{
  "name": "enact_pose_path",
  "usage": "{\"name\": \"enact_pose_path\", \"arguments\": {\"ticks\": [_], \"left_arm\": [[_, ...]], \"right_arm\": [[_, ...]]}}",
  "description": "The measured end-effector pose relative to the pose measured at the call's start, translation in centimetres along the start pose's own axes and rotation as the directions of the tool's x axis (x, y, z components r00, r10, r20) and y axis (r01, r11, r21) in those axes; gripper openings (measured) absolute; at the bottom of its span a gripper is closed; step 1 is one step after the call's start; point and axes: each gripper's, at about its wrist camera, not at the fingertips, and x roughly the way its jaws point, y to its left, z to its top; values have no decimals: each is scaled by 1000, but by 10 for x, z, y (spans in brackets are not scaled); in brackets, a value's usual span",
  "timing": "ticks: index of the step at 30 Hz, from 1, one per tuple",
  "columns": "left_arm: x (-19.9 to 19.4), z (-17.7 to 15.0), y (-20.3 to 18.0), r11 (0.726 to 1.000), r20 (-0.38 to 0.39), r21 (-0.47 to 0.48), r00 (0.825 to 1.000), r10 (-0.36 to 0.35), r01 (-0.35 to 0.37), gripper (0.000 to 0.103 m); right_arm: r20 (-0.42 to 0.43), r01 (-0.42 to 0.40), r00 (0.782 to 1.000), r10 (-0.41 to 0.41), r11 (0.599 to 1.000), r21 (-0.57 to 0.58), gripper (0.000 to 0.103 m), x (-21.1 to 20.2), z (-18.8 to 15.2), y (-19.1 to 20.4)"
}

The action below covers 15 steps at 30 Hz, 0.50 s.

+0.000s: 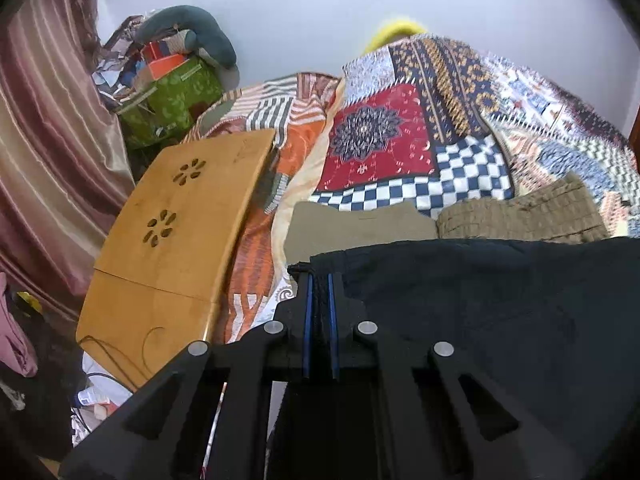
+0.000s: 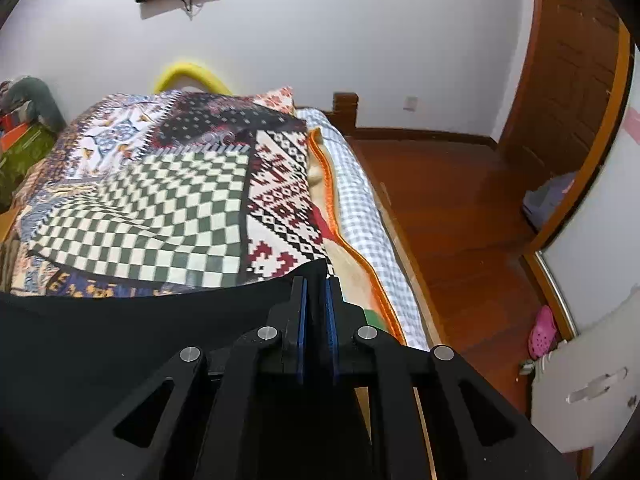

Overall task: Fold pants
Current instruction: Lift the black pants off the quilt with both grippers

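Note:
The black pants (image 1: pixel 480 304) hang stretched between my two grippers above a bed with a patchwork quilt (image 1: pixel 400 136). My left gripper (image 1: pixel 319 280) is shut on the pants' left edge. In the right wrist view my right gripper (image 2: pixel 316 284) is shut on the right corner of the pants (image 2: pixel 120 340), which spread to the left below the quilt (image 2: pixel 160 200). The lower part of the pants is hidden below both views.
Folded tan and olive clothes (image 1: pixel 520 212) lie on the quilt beyond the pants. A wooden lap table (image 1: pixel 180 232) stands at the bed's left. Boxes and clutter (image 1: pixel 168 96) are at the back left. A wooden floor (image 2: pixel 460 208) and door lie right of the bed.

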Motion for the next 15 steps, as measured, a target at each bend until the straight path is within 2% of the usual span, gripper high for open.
{"name": "enact_pose_path", "arguments": {"ticks": [3, 5, 6, 8, 12, 15], "left_arm": [[17, -5, -1, 1000, -39, -6, 999, -8, 8, 6], [19, -10, 0, 1000, -41, -7, 999, -20, 20, 6], [18, -12, 1, 1000, -35, -10, 999, -30, 30, 6], [13, -14, 6, 998, -15, -16, 998, -54, 54, 6], [1, -13, 14, 994, 17, -42, 995, -98, 99, 6], [-10, -12, 17, 992, 42, -48, 993, -113, 115, 6]], "right_arm": [[-74, 9, 997, -10, 1000, -15, 8, 19, -7, 4], [-127, 18, 992, -25, 998, -53, 11, 26, -14, 10], [-125, 28, 991, -37, 997, -73, 12, 25, -16, 12], [-129, 29, 991, -42, 994, -101, 25, 17, -16, 17], [-47, -30, 999, 24, 991, -128, 41, -20, -15, 35], [19, -115, 992, 121, 974, -195, 54, -55, -7, 66]]}}
